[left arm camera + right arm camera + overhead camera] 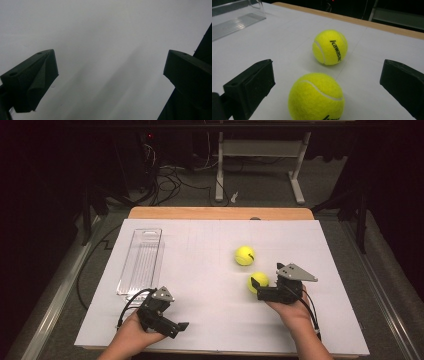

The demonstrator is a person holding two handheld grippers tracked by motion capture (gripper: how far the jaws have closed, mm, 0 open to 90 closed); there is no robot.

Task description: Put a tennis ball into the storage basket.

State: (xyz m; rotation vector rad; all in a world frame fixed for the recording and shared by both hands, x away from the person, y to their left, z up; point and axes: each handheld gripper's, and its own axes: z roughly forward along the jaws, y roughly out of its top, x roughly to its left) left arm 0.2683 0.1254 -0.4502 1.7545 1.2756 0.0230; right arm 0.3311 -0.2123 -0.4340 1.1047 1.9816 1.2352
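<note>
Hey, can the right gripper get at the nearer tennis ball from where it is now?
Probably yes: the right gripper is open, the nearer tennis ball sits between its jaws, and nothing blocks it.

Two yellow-green balls, the near one with a white seam and the far one with black lettering, sit on a white table with a tan wooden edge, beside a clear tray and black grippers.
</note>
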